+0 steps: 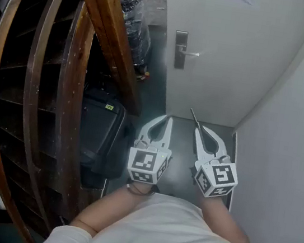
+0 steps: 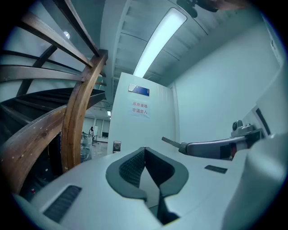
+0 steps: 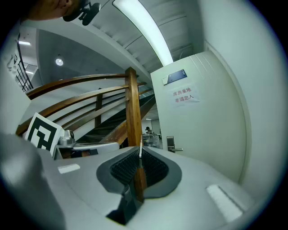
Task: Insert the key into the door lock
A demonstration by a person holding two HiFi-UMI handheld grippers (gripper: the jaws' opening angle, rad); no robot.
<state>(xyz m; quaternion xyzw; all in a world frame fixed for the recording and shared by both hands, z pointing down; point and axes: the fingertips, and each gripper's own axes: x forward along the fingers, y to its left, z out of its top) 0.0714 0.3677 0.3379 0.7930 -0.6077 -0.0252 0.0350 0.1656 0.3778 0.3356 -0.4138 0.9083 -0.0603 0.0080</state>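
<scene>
The white door stands ahead, with its dark lock plate and lever handle well beyond both grippers. My right gripper is shut on a thin key that sticks out forward past its tips. In the right gripper view the key rises between the shut jaws, and the lock plate is small and far off to its right. My left gripper is shut with nothing in it, beside the right one. The left gripper view shows its pads meeting and the lock plate in the distance.
A curved wooden stair railing fills the left side. A black bag sits on the floor under it. A white wall closes the right side. A paper notice and a blue plaque hang high on the door.
</scene>
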